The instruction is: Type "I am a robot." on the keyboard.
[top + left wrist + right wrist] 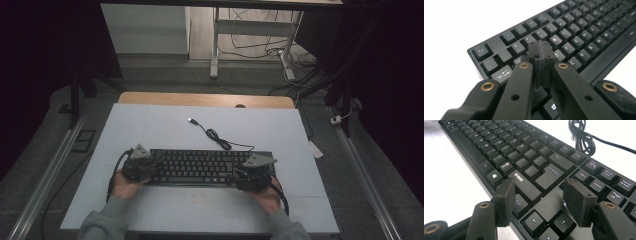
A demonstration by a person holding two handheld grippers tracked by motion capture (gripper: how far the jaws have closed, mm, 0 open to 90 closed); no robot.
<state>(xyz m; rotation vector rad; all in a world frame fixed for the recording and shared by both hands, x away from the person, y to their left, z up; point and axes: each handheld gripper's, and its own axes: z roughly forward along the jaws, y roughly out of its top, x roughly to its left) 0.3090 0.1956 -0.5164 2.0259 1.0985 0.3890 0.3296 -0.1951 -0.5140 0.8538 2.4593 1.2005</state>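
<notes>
Left claw (pixel 541 53) is pressed together, nothing in it, over the keyboard (pixel 200 167)'s left end; up close I can read Esc and Tab. Right claw (pixel 544 202) is spread above the arrow keys. From above, the keyboard lies mid-bench (pixel 150 130), its cable (pixel 215 135) coiled behind.
</notes>
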